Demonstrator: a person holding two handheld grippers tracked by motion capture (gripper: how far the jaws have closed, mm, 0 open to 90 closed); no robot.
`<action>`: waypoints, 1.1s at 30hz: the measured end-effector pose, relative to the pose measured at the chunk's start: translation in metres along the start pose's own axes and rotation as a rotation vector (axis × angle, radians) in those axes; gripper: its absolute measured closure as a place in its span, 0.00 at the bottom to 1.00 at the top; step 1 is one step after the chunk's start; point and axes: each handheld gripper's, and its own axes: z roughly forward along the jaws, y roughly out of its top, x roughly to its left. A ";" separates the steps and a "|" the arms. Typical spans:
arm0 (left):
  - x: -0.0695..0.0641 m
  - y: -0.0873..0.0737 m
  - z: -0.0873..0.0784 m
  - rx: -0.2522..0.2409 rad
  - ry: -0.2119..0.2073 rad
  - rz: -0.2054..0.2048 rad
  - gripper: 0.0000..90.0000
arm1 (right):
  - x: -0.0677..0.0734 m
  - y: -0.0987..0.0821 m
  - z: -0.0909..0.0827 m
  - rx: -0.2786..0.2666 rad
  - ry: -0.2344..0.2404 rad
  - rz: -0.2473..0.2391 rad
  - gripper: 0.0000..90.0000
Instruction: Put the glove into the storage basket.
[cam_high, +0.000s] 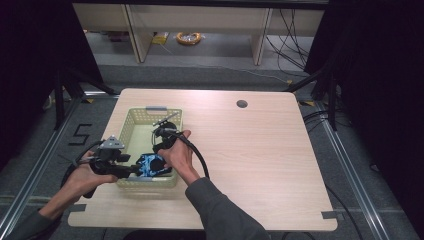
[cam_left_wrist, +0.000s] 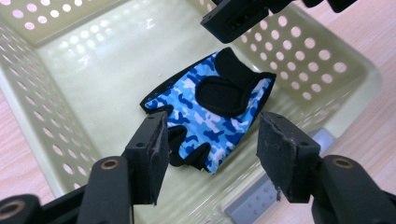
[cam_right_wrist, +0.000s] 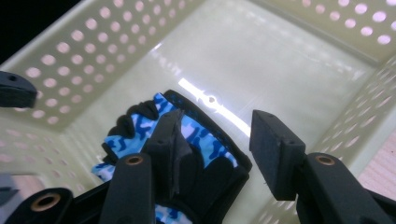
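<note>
A pale green basket (cam_high: 131, 125) with perforated walls sat on the left part of a light wooden bench (cam_high: 260, 160). Inside it, on the floor near the end closest to the person, lay a fingerless glove (cam_high: 150, 166) in blue camouflage with black palm pads and black trim.

The left gripper (cam_high: 134, 171) reached in over the basket's near left corner, held in the person's left hand (cam_high: 85, 175). In the left gripper view its jaws stood released, spread wide and holding nothing, with the glove (cam_left_wrist: 210, 112) lying flat on the basket floor (cam_left_wrist: 116, 60) between and just beyond them. A grey clip (cam_left_wrist: 261, 200) sat on the basket's rim below the jaws.

The right gripper (cam_high: 161, 146) came in from the basket's right side, in the right hand (cam_high: 177, 157), a black cable (cam_high: 200, 157) looping off behind it. In the right gripper view its jaws were also released and empty; the glove (cam_right_wrist: 140, 126) lay low under the left jaw, with bare basket floor (cam_right_wrist: 280, 70) beyond.

A round hole (cam_high: 242, 104) marked the bench's far side.
</note>
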 end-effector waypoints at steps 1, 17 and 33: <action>-0.001 0.000 -0.001 -0.003 -0.001 -0.005 0.47 | 0.001 0.000 -0.002 -0.004 0.004 -0.001 0.59; -0.023 0.007 -0.002 -0.075 -0.068 -0.043 0.34 | -0.016 -0.023 -0.054 -0.091 0.034 -0.009 0.45; -0.058 0.018 0.003 -0.150 -0.141 -0.047 0.26 | -0.059 -0.074 -0.109 -0.162 0.050 0.015 0.41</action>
